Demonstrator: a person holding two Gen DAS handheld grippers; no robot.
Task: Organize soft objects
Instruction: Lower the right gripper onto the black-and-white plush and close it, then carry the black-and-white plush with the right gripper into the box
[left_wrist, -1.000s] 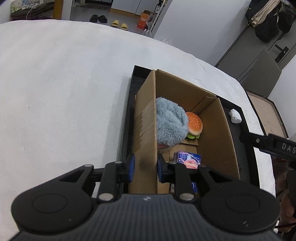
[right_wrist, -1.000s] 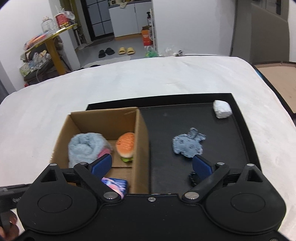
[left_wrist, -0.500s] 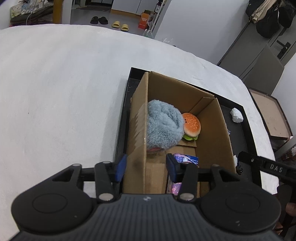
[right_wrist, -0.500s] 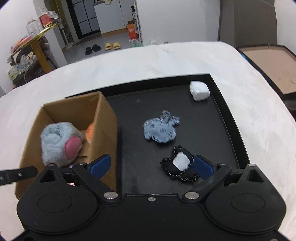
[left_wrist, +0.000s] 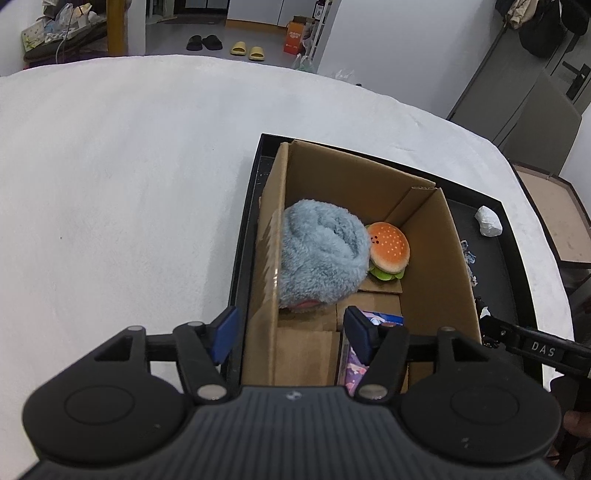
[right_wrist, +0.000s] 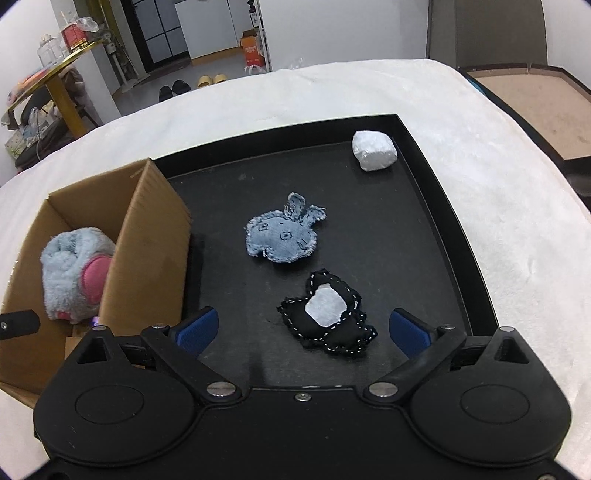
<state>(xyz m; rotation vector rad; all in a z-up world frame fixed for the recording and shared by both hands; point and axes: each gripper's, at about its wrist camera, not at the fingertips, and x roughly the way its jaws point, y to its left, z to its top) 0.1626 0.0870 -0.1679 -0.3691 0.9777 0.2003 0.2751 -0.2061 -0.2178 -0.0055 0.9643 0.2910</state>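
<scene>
A cardboard box (left_wrist: 436, 236) stands at the left of a black tray (right_wrist: 454, 221). It holds a fluffy blue plush (left_wrist: 325, 254), a burger plush (left_wrist: 389, 247) and a purple pack (left_wrist: 354, 365). My left gripper (left_wrist: 288, 332) is open, its fingers either side of the box's left wall (left_wrist: 271, 266) and apart from it. My right gripper (right_wrist: 303, 330) is open and empty above a black stitched plush (right_wrist: 328, 314). A denim bunny plush (right_wrist: 284, 236) and a white lump (right_wrist: 375, 149) lie further back on the tray.
The tray rests on a white padded surface (left_wrist: 129, 184). The box (right_wrist: 147, 251) stands left of my right gripper. A brown tray (right_wrist: 532, 107) sits at the far right. The right gripper's finger (left_wrist: 532, 345) shows in the left wrist view.
My left gripper has opened and let go of the box's left wall. My right gripper has moved right, from over the box to above the black plush.
</scene>
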